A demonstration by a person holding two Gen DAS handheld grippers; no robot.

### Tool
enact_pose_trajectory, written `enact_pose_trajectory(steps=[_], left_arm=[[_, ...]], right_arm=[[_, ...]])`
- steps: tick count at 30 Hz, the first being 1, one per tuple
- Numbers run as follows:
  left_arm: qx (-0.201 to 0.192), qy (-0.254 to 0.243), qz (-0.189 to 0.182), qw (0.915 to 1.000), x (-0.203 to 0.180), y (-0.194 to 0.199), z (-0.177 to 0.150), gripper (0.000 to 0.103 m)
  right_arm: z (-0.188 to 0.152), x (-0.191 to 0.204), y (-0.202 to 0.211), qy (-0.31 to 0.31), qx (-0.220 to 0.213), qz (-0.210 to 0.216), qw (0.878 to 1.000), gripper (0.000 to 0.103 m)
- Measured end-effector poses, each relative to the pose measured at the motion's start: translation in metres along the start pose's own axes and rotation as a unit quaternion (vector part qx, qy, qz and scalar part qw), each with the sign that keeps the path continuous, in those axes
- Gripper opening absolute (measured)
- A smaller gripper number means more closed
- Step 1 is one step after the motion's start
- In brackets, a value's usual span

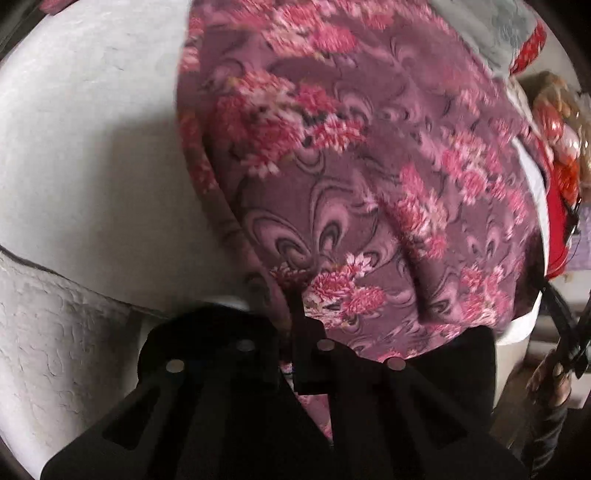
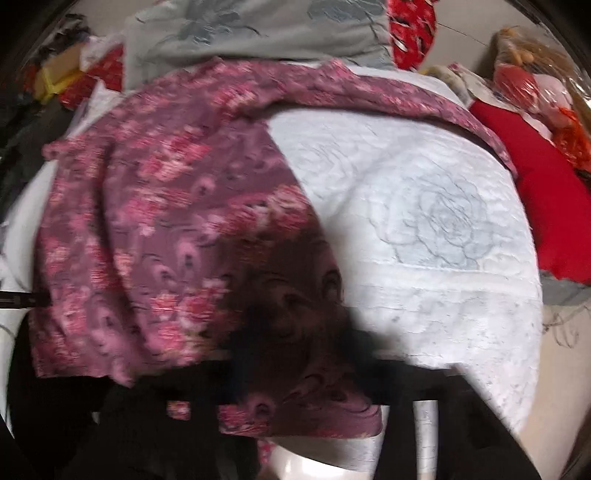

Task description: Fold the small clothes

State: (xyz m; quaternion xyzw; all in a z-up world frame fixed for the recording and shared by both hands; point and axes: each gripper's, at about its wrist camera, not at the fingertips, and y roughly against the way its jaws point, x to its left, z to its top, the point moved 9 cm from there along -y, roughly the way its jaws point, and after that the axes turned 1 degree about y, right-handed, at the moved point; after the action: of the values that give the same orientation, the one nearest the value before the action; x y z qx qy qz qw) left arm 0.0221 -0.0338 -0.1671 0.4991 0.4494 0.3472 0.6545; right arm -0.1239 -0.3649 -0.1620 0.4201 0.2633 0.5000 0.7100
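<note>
- The left gripper sits closed on the near hem of the floral garment; in the left wrist view its dark fingers meet with a thin fold of purple-pink cloth pinched between them, most likely so that edge can be lifted and carried as one straight line.
- The right gripper is heavily blurred in its own view; cloth drapes across and between its dark fingers, so it seems to be holding another part of the same hem, though I cannot tell for sure whether the jaws are shut.
- Holding two points of one edge would keep the fabric taut and flat, which suits a fold made away from the person.
- The garment lies spread on the white quilted bedspread, its body to the left in the right wrist view and a sleeve or strip arcing along the far side.
- The bedspread is soft and embossed with a rose pattern, so cloth may drag on it rather than slide.
- Beyond lie a grey embroidered pillow, a red cushion, a wrapped doll and jumbled items at the far left.
</note>
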Motion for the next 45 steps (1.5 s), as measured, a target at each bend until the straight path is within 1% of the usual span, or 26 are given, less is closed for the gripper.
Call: enact_pose_trajectory(steps=[4, 5, 7, 9, 12, 13, 15, 19, 20, 23, 24, 25, 26, 27, 28, 29, 30, 31, 33, 34, 35, 38, 39, 40, 43, 45], left_arm=[[-0.037, 0.03, -0.062, 0.9969, 0.005, 0.05, 0.002, 0.002], [-0.055, 0.04, -0.087, 0.9939, 0.006, 0.073, 0.004, 0.002], [-0.084, 0.048, -0.108, 0.9895, 0.01, 0.105, 0.006, 0.002], [-0.108, 0.047, -0.11, 0.9869, 0.017, 0.135, 0.008, 0.002], [-0.12, 0.047, -0.099, 0.9867, 0.028, 0.155, 0.005, 0.002], [-0.118, 0.047, -0.087, 0.9881, 0.034, 0.154, 0.002, 0.002], [-0.102, 0.048, -0.054, 0.9921, 0.05, 0.135, -0.006, 0.002], [-0.03, 0.073, 0.0, 0.9969, 0.075, 0.074, -0.016, 0.003], [-0.019, 0.079, 0.015, 0.9966, 0.081, 0.066, -0.018, 0.003], [-0.032, 0.076, 0.024, 0.9963, 0.083, 0.072, -0.009, 0.004], [-0.047, 0.068, 0.032, 0.996, 0.081, 0.079, 0.0, 0.007], [-0.067, 0.055, 0.044, 0.9953, 0.076, 0.088, 0.01, 0.008], [-0.086, 0.039, 0.055, 0.994, 0.07, 0.097, 0.02, 0.016], [-0.107, 0.023, 0.064, 0.9919, 0.06, 0.103, 0.033, 0.034], [-0.117, 0.016, 0.068, 0.9907, 0.052, 0.104, 0.041, 0.046], [-0.132, 0.008, 0.071, 0.9887, 0.042, 0.106, 0.053, 0.059], [-0.14, 0.003, 0.07, 0.9876, 0.035, 0.106, 0.061, 0.059], [-0.142, -0.007, 0.065, 0.9877, 0.02, 0.1, 0.074, 0.059], [-0.133, -0.021, 0.056, 0.9894, 0.0, 0.088, 0.085, 0.059], [-0.129, -0.026, 0.05, 0.9901, -0.014, 0.079, 0.094, 0.059], [-0.125, -0.031, 0.045, 0.9906, -0.025, 0.073, 0.102, 0.059], [-0.112, -0.043, 0.041, 0.9919, -0.054, 0.052, 0.12, 0.059], [-0.108, -0.046, 0.039, 0.9923, -0.062, 0.046, 0.124, 0.059], [-0.103, -0.049, 0.035, 0.9928, -0.07, 0.042, 0.129, 0.059], [-0.096, -0.055, 0.025, 0.9935, -0.085, 0.033, 0.143, 0.059], [-0.101, -0.062, 0.027, 0.9926, -0.091, 0.032, 0.152, 0.059]], right_arm=[[0.006, 0.013, 0.034, -0.018, -0.027, 0.091, 0.995, 0.005], [0.011, 0.018, 0.056, -0.029, -0.045, 0.127, 0.99, 0.005], [0.018, 0.025, 0.09, -0.042, -0.072, 0.175, 0.981, 0.005], [0.026, 0.03, 0.133, -0.061, -0.105, 0.226, 0.967, 0.005], [0.026, 0.033, 0.163, -0.09, -0.121, 0.271, 0.951, 0.005], [0.022, 0.033, 0.165, -0.097, -0.119, 0.275, 0.949, 0.005], [0.011, 0.027, 0.153, -0.103, -0.104, 0.254, 0.956, 0.005], [-0.03, 0.005, 0.094, -0.143, -0.022, 0.214, 0.966, 0.005], [-0.045, -0.001, 0.07, -0.146, 0.008, 0.189, 0.971, 0.005], [-0.062, -0.017, 0.038, -0.164, 0.053, 0.146, 0.974, 0.005], [-0.058, -0.024, 0.038, -0.179, 0.047, 0.156, 0.97, 0.01], [-0.049, -0.031, 0.043, -0.193, 0.029, 0.168, 0.966, 0.01], [-0.036, -0.044, 0.05, -0.208, 0.003, 0.172, 0.963, 0.01], [-0.016, -0.066, 0.059, -0.231, -0.03, 0.169, 0.958, 0.015], [0.0, -0.088, 0.062, -0.253, -0.053, 0.163, 0.952, 0.023], [0.012, -0.109, 0.064, -0.275, -0.073, 0.157, 0.946, 0.029], [0.024, -0.133, 0.065, -0.301, -0.094, 0.147, 0.937, 0.042], [0.034, -0.161, 0.062, -0.332, -0.114, 0.134, 0.927, 0.048], [0.051, -0.226, 0.051, -0.411, -0.148, 0.107, 0.893, 0.052], [0.054, -0.243, 0.043, -0.434, -0.155, 0.106, 0.881, 0.052], [0.06, -0.273, 0.028, -0.478, -0.162, 0.106, 0.857, 0.053], [0.07, -0.316, -0.01, -0.553, -0.164, 0.123, 0.808, 0.055], [0.078, -0.326, -0.027, -0.576, -0.164, 0.138, 0.789, 0.058], [0.089, -0.329, -0.043, -0.589, -0.159, 0.157, 0.777, 0.058], [0.108, -0.337, -0.073, -0.608, -0.159, 0.16, 0.762, 0.061], [0.124, -0.345, -0.088, -0.624, -0.174, 0.174, 0.742, 0.063]])
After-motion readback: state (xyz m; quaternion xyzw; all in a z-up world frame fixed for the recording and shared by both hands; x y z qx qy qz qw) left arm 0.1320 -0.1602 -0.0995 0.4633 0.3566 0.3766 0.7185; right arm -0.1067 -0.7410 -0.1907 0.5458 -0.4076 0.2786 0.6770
